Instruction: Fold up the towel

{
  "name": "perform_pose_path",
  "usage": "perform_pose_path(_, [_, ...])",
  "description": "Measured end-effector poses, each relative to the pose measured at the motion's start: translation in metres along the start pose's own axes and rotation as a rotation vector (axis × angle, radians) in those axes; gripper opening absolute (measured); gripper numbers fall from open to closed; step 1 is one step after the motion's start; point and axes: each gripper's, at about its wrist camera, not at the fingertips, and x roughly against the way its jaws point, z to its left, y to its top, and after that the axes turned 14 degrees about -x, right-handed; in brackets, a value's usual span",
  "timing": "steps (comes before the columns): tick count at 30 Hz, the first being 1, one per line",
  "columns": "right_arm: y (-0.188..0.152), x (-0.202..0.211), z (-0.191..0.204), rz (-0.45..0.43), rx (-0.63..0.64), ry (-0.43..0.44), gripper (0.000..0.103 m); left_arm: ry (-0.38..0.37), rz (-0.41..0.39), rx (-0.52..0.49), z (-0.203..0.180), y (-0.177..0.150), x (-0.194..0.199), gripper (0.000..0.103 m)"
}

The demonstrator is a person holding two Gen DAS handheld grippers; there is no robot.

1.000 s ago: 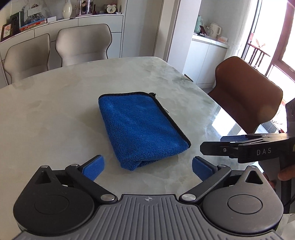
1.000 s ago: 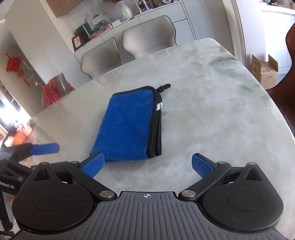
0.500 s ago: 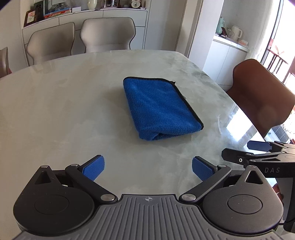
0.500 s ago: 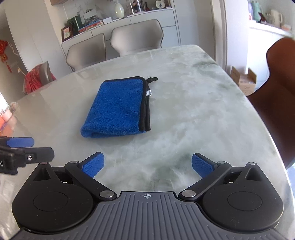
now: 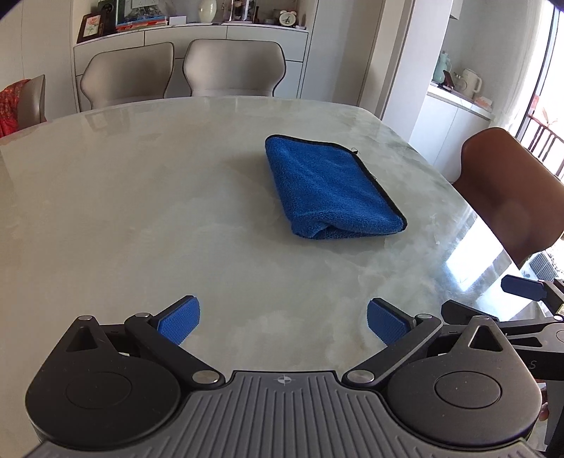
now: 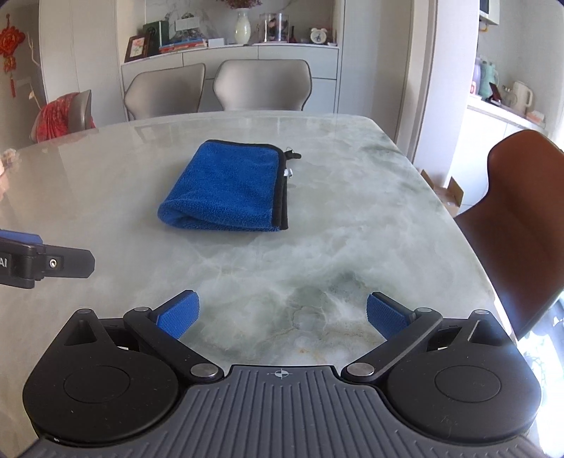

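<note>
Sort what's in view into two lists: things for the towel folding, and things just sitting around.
For the job: blue towel, left gripper, right gripper, marble table.

Just around: brown chair, two grey chairs, vase, alarm clock, cardboard box.

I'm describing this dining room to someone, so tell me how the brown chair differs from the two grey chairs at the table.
The brown chair is a glossy reddish brown; the grey chairs are pale and matte. The brown chair stands alone at the right side of the table; the grey chairs sit side by side at its far end, in front of a white sideboard. All have curved backs and face the table.
</note>
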Motion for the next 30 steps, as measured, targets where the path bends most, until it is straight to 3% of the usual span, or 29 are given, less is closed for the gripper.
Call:
perform_pose_path(7, [-0.007,0.0,-0.001,-0.007,-0.011,-0.003,0.102,0.042,-0.024,-0.052,-0.005,-0.02,-0.002,0.103])
perform_pose_path(13, [-0.016,-0.002,-0.007,0.007,-0.044,-0.003,0.102,0.024,-0.02,-0.044,-0.007,-0.032,-0.005,0.103])
perform_pose_path(30, [-0.02,0.001,-0.001,0.0,-0.015,0.035,0.102,0.075,-0.032,-0.061,-0.015,-0.031,0.005,0.103])
